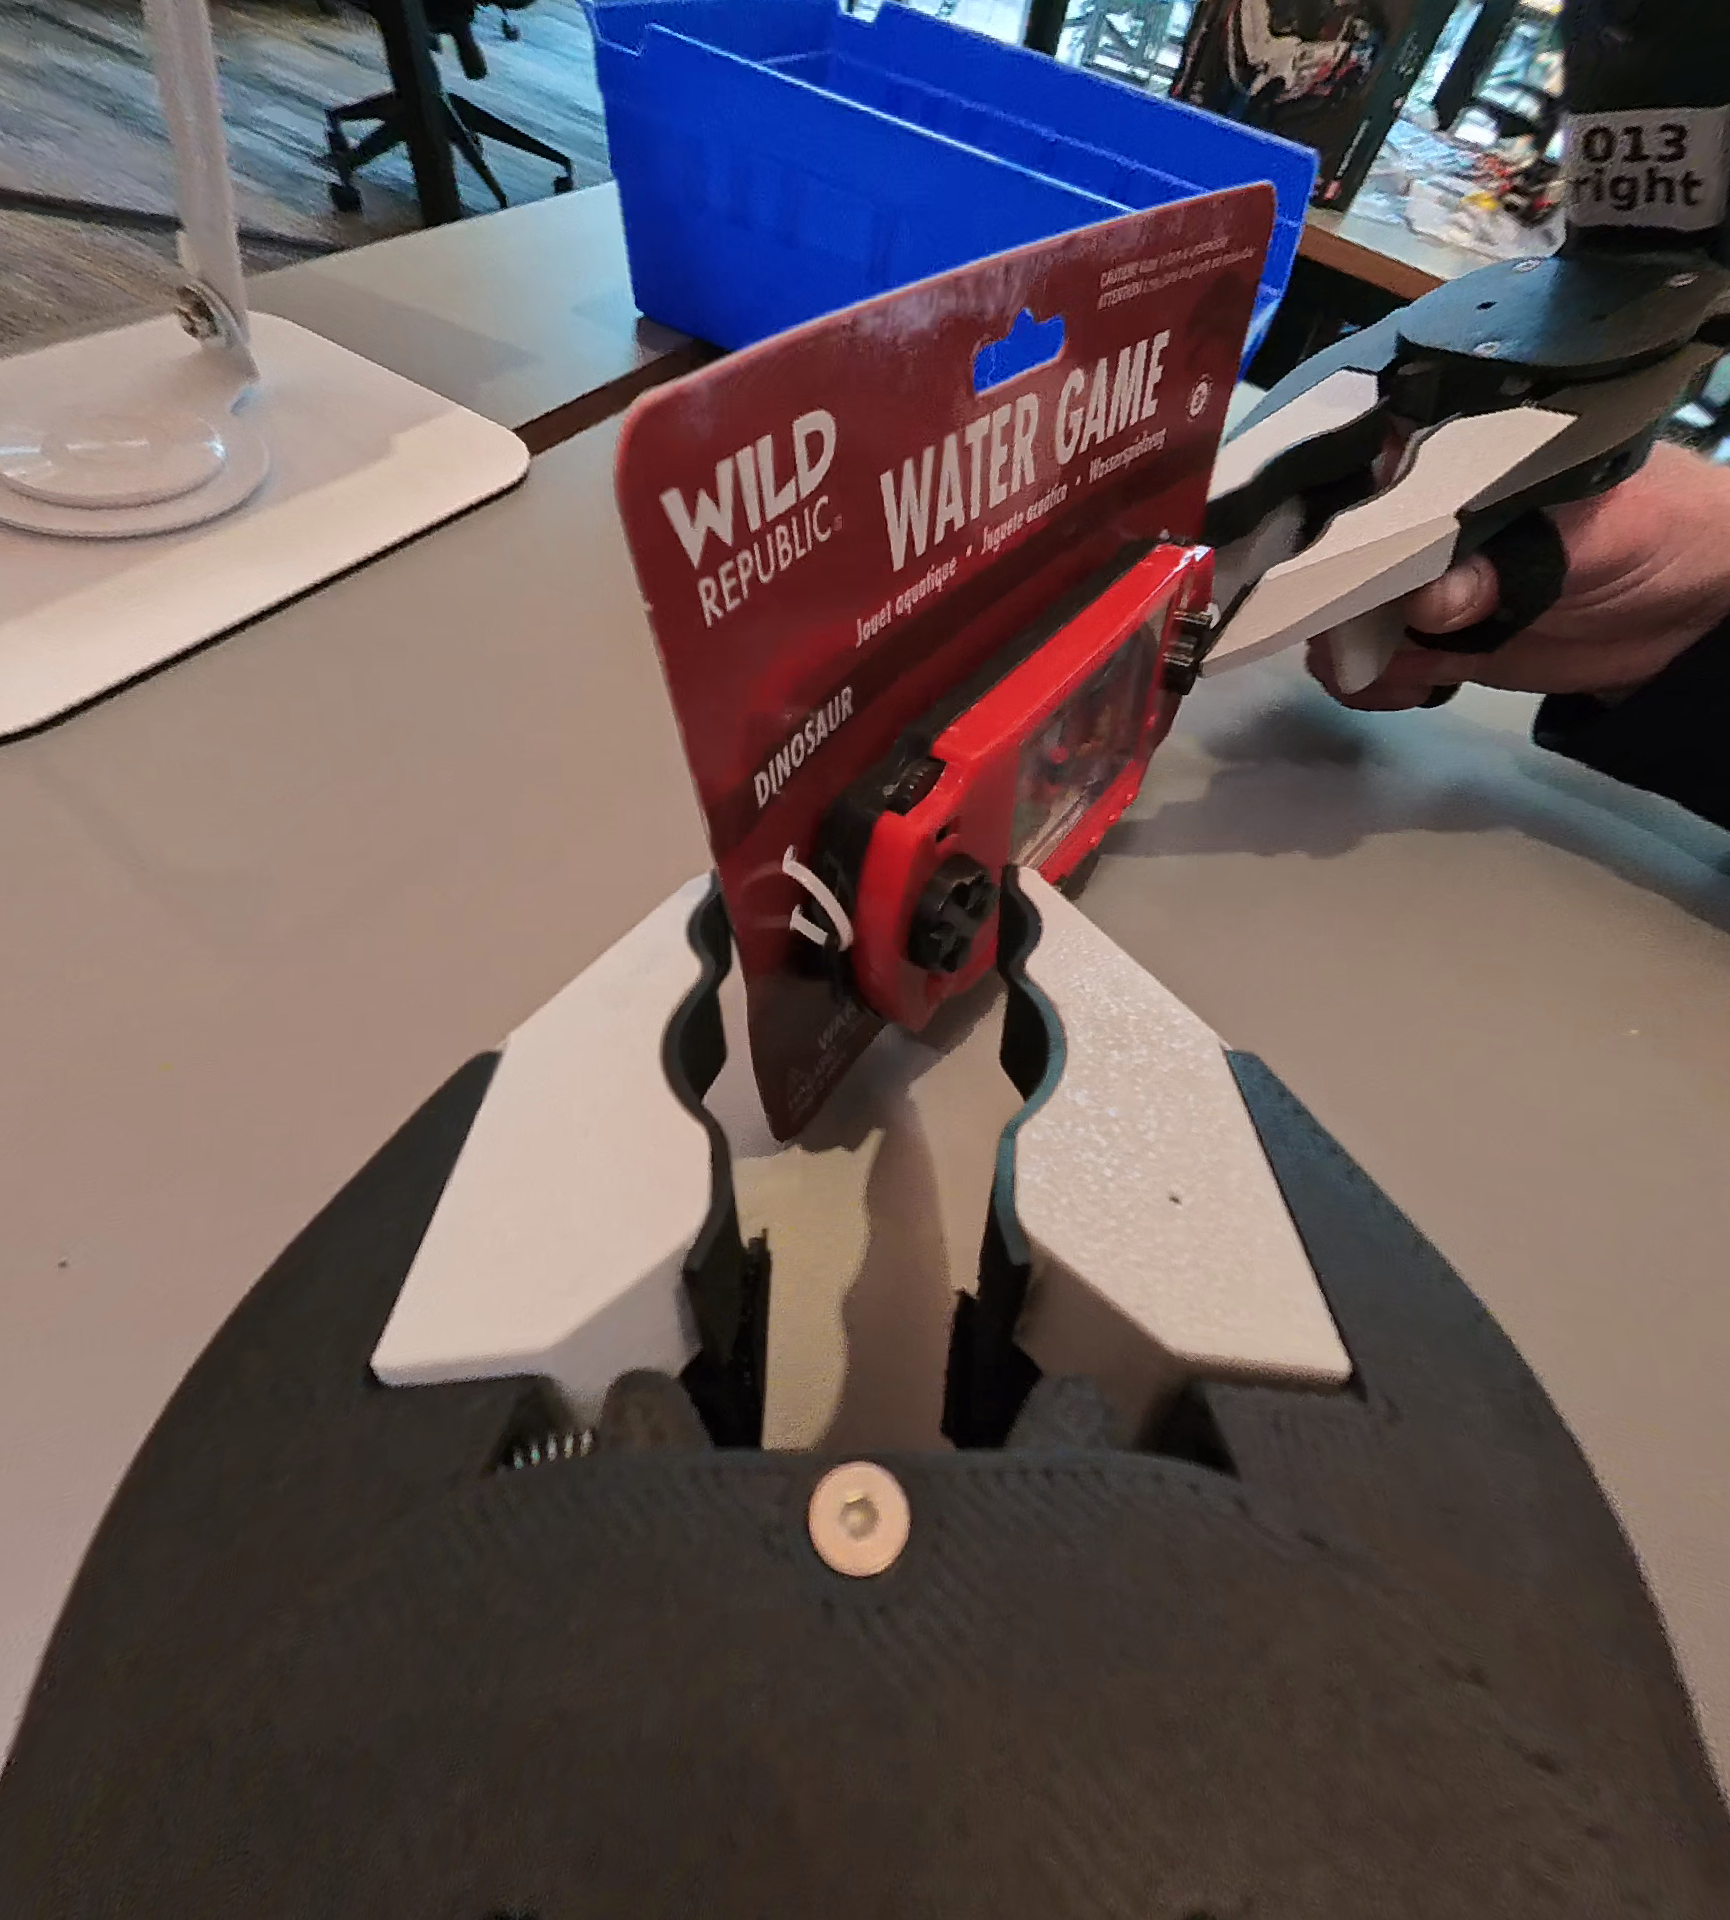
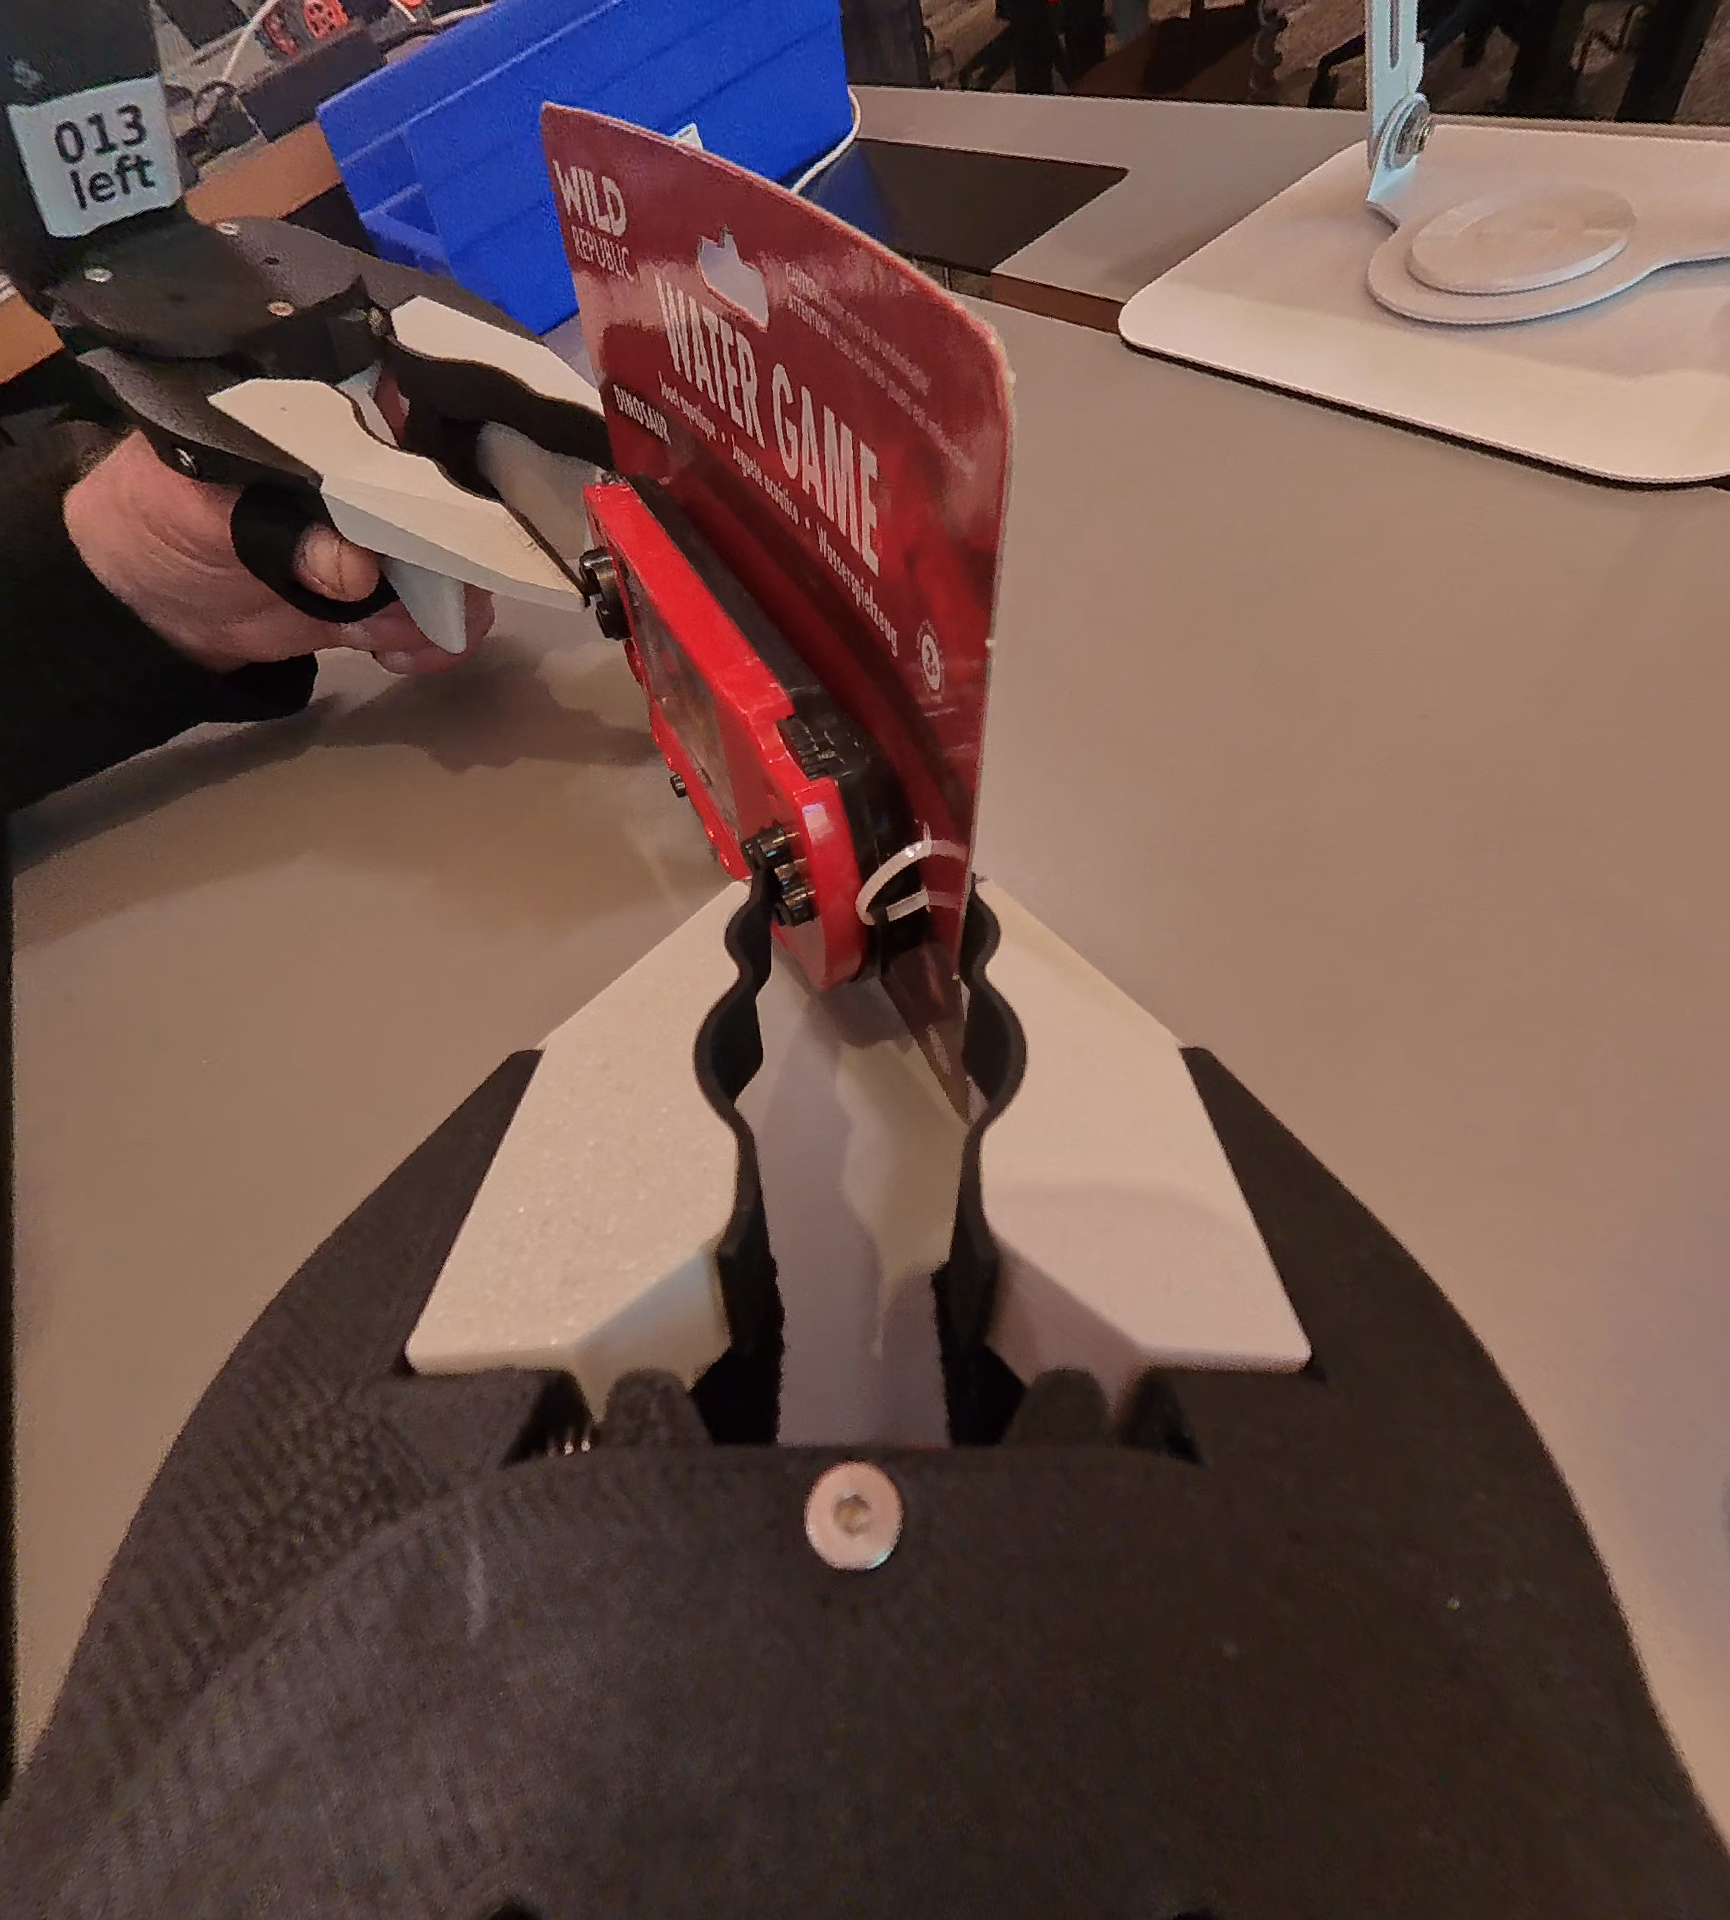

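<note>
Grey counter [image 1: 269, 883] carries one carded toy [image 1: 944, 540], a red handheld game [image 1: 1037, 769] tied with a white zip tie [image 1: 819, 909] to a dark red backing card, standing upright on its edge; two grippers hold it, one at each end; the left gripper [image 1: 866, 914] is clenched on the near lower end of the toy in its own view, one finger behind the card and the other against the red case beside a black knob [image 1: 949, 925]; the right gripper [image 2: 866, 914] grasps the opposite end the same way, card edge and case pinched between its black wavy pads; each gripper is held by one hand, the right hand [image 1: 1609, 592] and the left hand [image 2: 217, 571] both showing beyond the toy; behind the toy sits one blue bin [image 1: 892, 156]; farther from the toy lies one white stand base [image 1: 165, 499] with a round disc and an upright post
</note>
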A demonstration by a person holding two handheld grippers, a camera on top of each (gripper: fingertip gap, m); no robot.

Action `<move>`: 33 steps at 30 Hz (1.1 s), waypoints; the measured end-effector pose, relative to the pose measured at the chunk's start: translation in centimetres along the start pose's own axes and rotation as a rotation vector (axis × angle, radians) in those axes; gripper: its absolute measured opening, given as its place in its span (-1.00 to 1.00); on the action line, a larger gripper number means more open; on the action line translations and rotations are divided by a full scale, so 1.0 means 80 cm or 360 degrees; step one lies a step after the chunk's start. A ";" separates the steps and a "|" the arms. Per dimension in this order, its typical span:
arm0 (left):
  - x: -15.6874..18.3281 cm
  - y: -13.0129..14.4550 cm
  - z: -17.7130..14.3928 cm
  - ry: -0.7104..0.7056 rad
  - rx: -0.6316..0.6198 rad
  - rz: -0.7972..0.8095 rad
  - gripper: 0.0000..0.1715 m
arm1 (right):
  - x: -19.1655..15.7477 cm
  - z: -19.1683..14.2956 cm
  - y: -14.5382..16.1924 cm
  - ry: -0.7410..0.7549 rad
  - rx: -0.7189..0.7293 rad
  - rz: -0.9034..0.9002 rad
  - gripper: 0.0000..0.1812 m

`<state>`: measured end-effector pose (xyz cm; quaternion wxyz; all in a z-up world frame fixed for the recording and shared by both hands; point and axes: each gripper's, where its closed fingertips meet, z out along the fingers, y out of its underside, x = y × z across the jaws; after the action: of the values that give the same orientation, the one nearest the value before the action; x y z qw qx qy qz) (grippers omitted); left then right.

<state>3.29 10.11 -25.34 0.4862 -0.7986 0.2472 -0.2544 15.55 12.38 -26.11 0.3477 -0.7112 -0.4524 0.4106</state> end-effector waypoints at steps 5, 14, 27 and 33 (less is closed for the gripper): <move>-0.004 0.010 0.007 -0.0248 -0.0056 0.0068 -0.38 | -0.003 0.002 0.000 0.0054 -0.0019 -0.0043 -0.63; -0.003 0.008 0.015 -0.0329 -0.0060 0.0040 -0.39 | 0.006 0.001 -0.001 0.0202 -0.0037 -0.0046 -0.58; -0.009 0.011 0.019 -0.0392 -0.0140 0.0098 -0.44 | 0.012 0.003 0.001 0.0312 -0.0079 -0.0090 -0.65; -0.007 0.005 0.016 -0.0407 -0.0134 0.0122 -0.44 | 0.010 0.000 -0.002 0.0293 -0.0068 -0.0085 -0.65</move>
<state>3.66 11.12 -26.26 0.4890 -0.8343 0.2239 -0.1212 15.66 13.16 -26.19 0.3833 -0.7408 -0.4461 0.3244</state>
